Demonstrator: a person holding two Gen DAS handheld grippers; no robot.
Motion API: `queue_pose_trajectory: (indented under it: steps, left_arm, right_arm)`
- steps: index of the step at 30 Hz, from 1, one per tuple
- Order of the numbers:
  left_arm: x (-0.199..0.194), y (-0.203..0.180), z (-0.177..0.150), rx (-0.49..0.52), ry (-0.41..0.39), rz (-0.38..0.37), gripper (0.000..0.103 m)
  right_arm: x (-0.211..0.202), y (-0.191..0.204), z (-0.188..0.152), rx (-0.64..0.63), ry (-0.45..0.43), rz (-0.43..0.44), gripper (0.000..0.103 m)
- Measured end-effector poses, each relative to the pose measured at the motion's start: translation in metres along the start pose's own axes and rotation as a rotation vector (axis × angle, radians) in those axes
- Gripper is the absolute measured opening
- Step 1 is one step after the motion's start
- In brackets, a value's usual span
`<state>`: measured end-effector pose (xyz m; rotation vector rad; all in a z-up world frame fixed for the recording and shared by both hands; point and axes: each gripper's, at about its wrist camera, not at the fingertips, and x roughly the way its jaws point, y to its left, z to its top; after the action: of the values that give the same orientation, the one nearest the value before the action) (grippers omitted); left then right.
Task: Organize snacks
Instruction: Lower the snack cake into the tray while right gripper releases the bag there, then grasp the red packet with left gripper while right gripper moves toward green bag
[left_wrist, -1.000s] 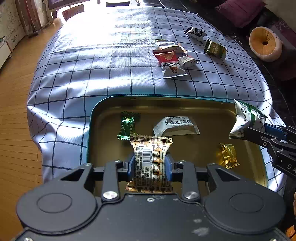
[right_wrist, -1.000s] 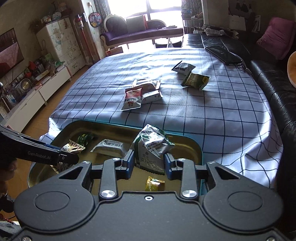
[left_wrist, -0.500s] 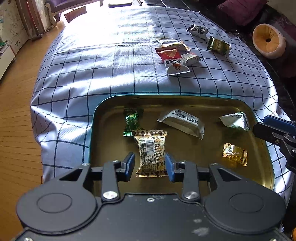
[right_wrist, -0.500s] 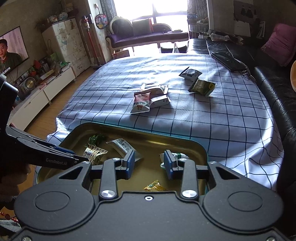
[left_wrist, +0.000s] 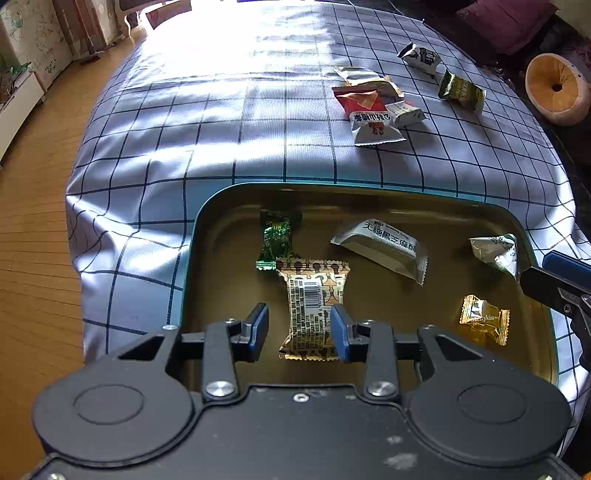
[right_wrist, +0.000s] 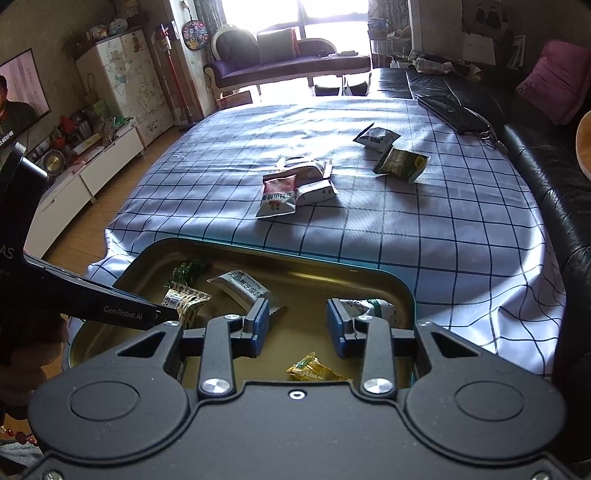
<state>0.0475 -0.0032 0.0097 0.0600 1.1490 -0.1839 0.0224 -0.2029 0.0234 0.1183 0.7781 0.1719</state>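
**Both tools open above the tray**

The tray (left_wrist: 192, 258) sits at the near edge of the checked surface (left_wrist: 221, 129), with free cloth beyond it. The left tool (left_wrist: 299, 326) stands narrowly open, the brown snack (left_wrist: 312, 306) lying loose between its pads. The right tool (right_wrist: 297, 325) is open and empty over the tray. More snacks (right_wrist: 280, 195) lie beyond the tray.

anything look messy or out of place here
Nothing damaged or spilled. Five wrapped snacks are still loose on the blue checked tablecloth, outside the gold metal tray: three heaped around the red-and-white packet, plus a green packet and a white-and-black packet lying apart.
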Motion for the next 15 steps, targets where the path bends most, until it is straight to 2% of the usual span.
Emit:
queue_pose_trajectory:
  steps: [15]
  left_arm:
    - [0.001, 0.009, 0.013, -0.021, -0.029, 0.032, 0.037]
  right_arm:
    - [0.010, 0.000, 0.004, 0.023, 0.011, 0.006, 0.045]
